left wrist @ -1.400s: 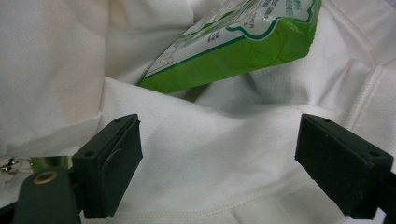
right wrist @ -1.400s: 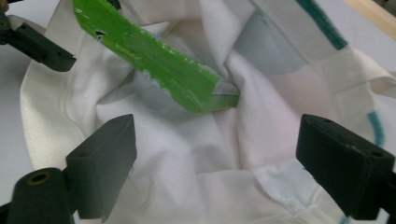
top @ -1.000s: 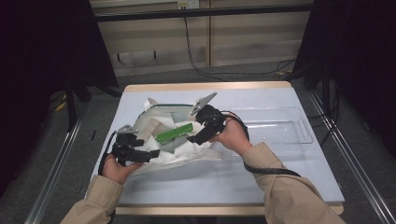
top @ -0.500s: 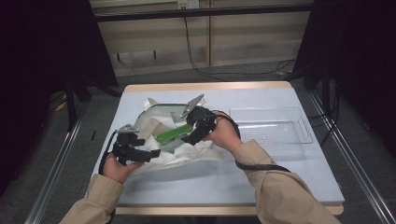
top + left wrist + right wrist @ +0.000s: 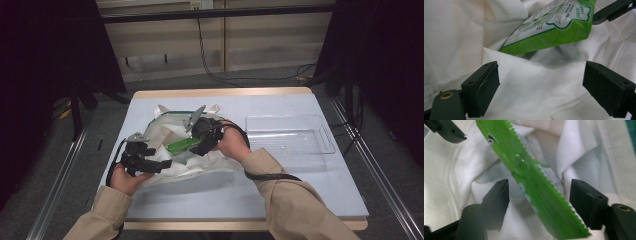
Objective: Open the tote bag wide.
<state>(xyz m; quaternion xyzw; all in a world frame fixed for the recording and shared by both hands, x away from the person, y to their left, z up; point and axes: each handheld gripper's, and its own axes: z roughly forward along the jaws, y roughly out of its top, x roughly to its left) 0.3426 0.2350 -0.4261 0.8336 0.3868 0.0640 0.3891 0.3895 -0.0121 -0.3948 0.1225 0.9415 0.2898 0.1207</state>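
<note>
Left gripper: jaws spread wide, empty, white cloth of the crumpled fabric bag lying between them. Just beyond, the flat green plastic packet with printed label tilts over the bag folds. Right gripper: jaws parted, straddling the packet's serrated edge; contact cannot be told. Farther right on the pale blue table, a clear plastic tray.
</note>
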